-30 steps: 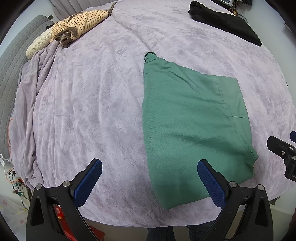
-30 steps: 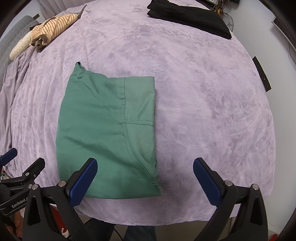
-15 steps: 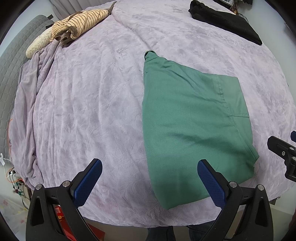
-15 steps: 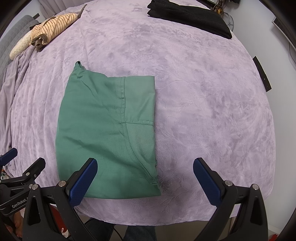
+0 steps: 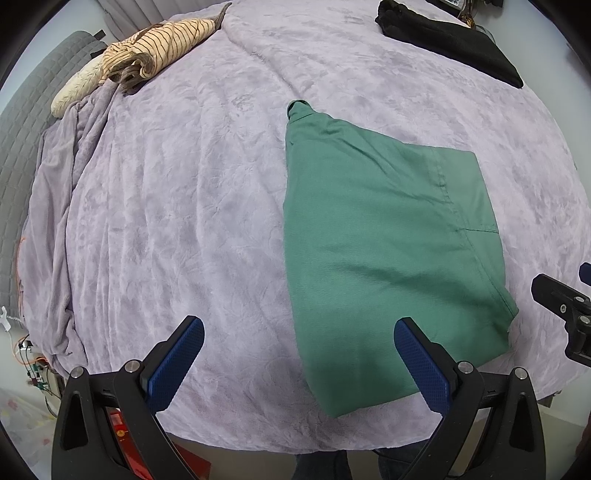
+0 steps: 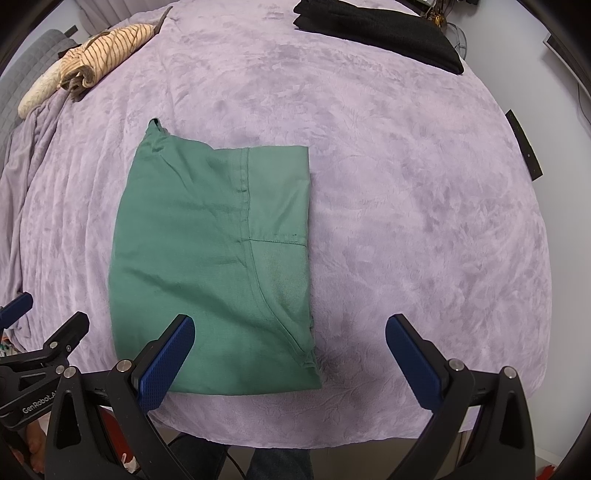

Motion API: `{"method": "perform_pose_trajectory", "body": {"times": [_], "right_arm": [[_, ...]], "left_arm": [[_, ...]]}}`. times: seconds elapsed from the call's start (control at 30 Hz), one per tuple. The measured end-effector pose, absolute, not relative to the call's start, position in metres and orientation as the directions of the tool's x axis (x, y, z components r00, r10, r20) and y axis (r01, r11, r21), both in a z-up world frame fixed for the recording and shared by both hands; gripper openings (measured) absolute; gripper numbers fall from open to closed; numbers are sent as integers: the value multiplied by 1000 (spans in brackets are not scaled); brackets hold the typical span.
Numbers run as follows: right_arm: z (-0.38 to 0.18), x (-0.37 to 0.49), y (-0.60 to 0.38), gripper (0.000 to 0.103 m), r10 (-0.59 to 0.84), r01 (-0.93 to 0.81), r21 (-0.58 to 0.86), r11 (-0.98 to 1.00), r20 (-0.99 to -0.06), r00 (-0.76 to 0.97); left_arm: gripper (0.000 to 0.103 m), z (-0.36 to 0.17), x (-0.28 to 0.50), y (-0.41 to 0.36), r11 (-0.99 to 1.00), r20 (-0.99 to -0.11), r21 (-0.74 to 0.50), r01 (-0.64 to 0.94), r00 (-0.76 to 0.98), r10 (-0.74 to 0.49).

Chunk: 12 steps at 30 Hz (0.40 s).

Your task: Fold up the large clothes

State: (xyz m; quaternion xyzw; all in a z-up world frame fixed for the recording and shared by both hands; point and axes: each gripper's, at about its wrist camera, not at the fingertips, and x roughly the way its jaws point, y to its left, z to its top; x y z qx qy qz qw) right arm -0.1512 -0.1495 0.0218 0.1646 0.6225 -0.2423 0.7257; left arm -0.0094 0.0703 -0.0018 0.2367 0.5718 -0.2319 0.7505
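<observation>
A green garment [image 5: 384,243] [image 6: 218,266] lies folded into a flat rectangle on the lilac bedspread [image 5: 177,206] [image 6: 406,206], near its front edge. My left gripper [image 5: 299,358] hovers open over the bed's front edge, its right finger above the garment's near left corner, nothing between the blue pads. My right gripper [image 6: 290,350] is also open and empty, its left finger over the garment's near edge. Each gripper shows at the side of the other's view.
A striped beige garment [image 5: 159,48] [image 6: 107,48] lies bunched at the far left beside a grey quilted headboard [image 5: 26,110]. A folded black garment [image 5: 450,37] [image 6: 376,29] rests at the far right. Red objects and wires sit on the floor at left.
</observation>
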Motion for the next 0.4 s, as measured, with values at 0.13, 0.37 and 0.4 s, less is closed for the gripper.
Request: {"method": "perform_pose_trajectory", "body": {"times": [0.13, 0.37, 0.4], "right_arm": [[21, -151, -151, 103, -146, 555, -63, 830, -984, 106], [20, -149, -156, 103, -143, 553, -64, 831, -985, 101], [20, -149, -157, 103, -143, 553, -64, 831, -985, 100]], "left_arm": [[103, -3, -7, 70, 778, -970, 90, 622, 233, -75], [103, -2, -5, 69, 772, -969, 88, 630, 234, -81], [103, -3, -5, 69, 772, -969, 86, 630, 232, -81]]}}
